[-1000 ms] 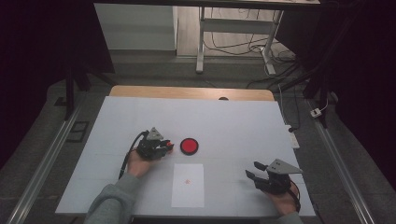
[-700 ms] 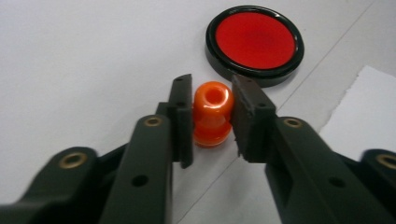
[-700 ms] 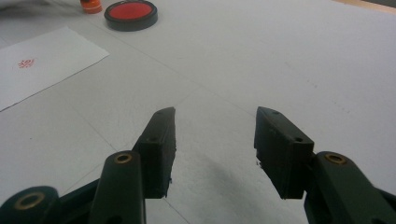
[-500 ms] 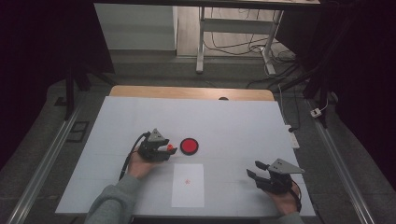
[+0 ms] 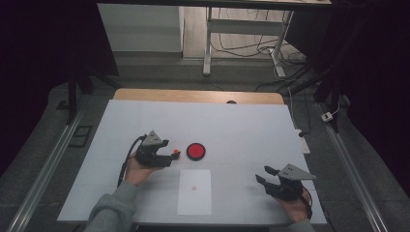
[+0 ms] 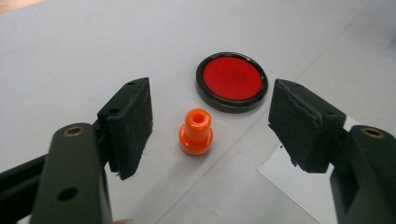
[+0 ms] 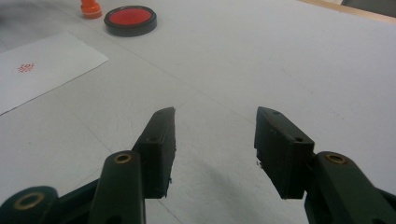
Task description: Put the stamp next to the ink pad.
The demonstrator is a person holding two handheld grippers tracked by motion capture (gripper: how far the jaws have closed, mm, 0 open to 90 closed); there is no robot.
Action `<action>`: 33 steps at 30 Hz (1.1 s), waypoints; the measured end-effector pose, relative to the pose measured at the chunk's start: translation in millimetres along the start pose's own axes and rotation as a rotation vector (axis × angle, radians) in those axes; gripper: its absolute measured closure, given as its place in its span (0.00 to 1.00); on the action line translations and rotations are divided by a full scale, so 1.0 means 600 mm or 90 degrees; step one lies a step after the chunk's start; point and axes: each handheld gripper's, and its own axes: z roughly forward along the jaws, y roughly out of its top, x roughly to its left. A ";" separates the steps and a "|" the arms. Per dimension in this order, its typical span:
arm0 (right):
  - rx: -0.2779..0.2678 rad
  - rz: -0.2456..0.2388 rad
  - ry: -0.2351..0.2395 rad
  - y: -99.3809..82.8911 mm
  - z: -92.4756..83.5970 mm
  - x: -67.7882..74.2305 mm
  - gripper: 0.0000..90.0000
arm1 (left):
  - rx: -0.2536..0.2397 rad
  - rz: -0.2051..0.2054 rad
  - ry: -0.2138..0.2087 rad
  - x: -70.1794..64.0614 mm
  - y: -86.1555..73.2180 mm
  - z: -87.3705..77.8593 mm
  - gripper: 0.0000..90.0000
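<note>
white tabletop point(image 5: 241, 130) holds orange stamp point(image 6: 196, 132) between spread left claw point(image 6: 210, 126), red pad point(image 6: 232, 81) beyond; right claw point(image 7: 212, 149) spread.

Bare table point(image 5: 241, 125) all round; only orange stamp point(image 6: 196, 132), red ink pad point(image 6: 231, 81) and paper sheet point(image 5: 194, 191) mid-table.

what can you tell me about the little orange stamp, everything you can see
The stamp is a small, glossy orange piece, plastic by its look: a narrow neck with a round hollow in its top, flaring to a wider round base. It stands upright on the white table, just beside the red ink pad and apart from it. It sits between the jaws of the open left tongs, nearer one jaw, and nothing grips or touches it.
</note>
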 end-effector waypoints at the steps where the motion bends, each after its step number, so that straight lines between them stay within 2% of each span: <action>1: -0.001 0.000 0.000 0.000 0.000 0.000 0.53 | 0.000 0.003 -0.003 -0.001 0.001 -0.005 0.34; 10: -0.008 -0.009 -0.005 0.002 0.000 0.001 0.53 | -0.006 0.026 -0.017 -0.020 0.004 -0.031 0.34; 16: -0.013 -0.012 -0.007 0.001 -0.001 -0.002 0.53 | 0.003 0.048 -0.028 -0.035 -0.005 -0.051 0.34; 21: -0.013 -0.014 -0.013 0.001 -0.002 -0.005 0.53 | 0.005 0.043 -0.023 -0.040 -0.022 -0.070 0.34; 27: -0.014 -0.028 -0.006 -0.001 0.000 -0.004 0.52 | 0.004 0.036 -0.005 -0.040 -0.047 -0.090 0.36; 33: -0.018 -0.037 0.002 -0.001 -0.002 -0.003 0.52 | 0.002 0.032 0.010 -0.044 -0.083 -0.118 0.36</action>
